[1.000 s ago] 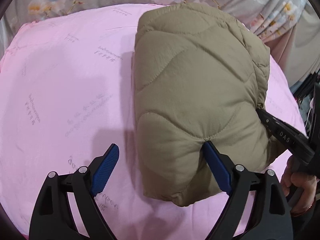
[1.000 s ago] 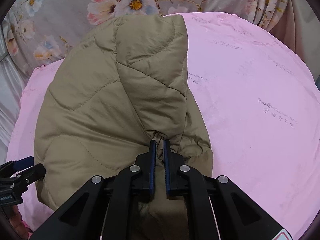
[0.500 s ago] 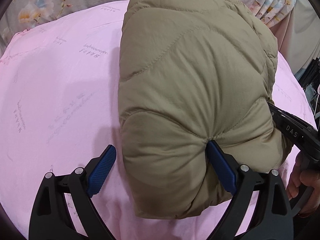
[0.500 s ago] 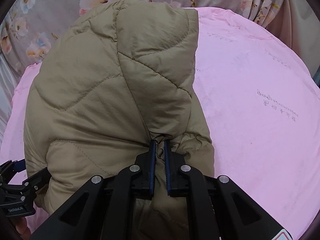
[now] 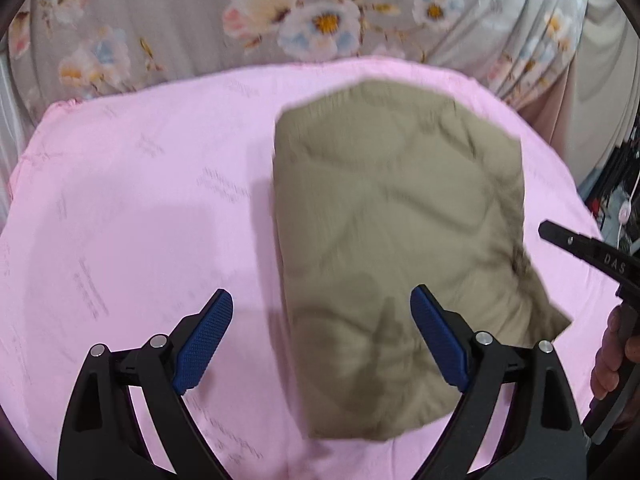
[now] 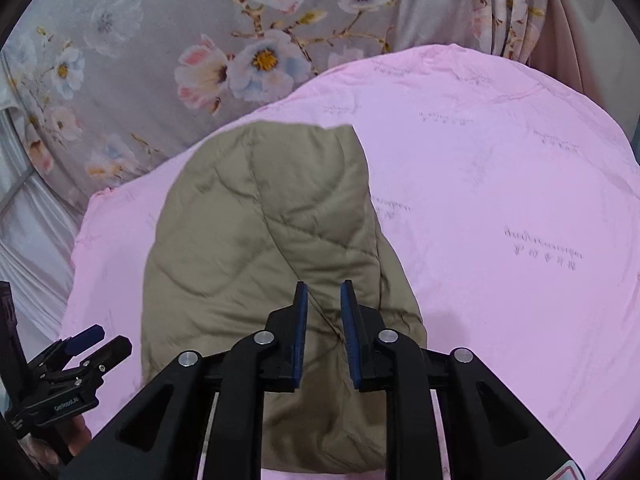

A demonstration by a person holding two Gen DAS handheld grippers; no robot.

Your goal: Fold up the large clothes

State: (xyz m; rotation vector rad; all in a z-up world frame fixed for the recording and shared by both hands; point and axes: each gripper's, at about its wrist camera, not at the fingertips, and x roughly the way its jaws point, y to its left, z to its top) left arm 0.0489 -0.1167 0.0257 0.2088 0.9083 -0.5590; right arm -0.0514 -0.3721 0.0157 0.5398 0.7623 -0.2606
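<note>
A khaki quilted jacket (image 5: 396, 248) lies folded into a compact rectangle on the pink sheet (image 5: 140, 208); it also shows in the right wrist view (image 6: 256, 248). My left gripper (image 5: 320, 340) is open wide and empty, raised above the jacket's near left edge. My right gripper (image 6: 323, 328) is open by a narrow gap, holds nothing, and hovers over the jacket's near end. The right gripper's tip shows at the right edge of the left wrist view (image 5: 580, 248); the left gripper shows at the lower left of the right wrist view (image 6: 76, 364).
The pink sheet (image 6: 500, 220) covers a bed or table. A grey floral curtain (image 5: 300, 12) hangs behind it, also in the right wrist view (image 6: 200, 40). Dark clutter (image 5: 616, 184) stands beyond the right edge.
My right gripper has opened and let go of the jacket. Both grippers have drawn back and up, and the jacket has dropped flat onto the sheet.
</note>
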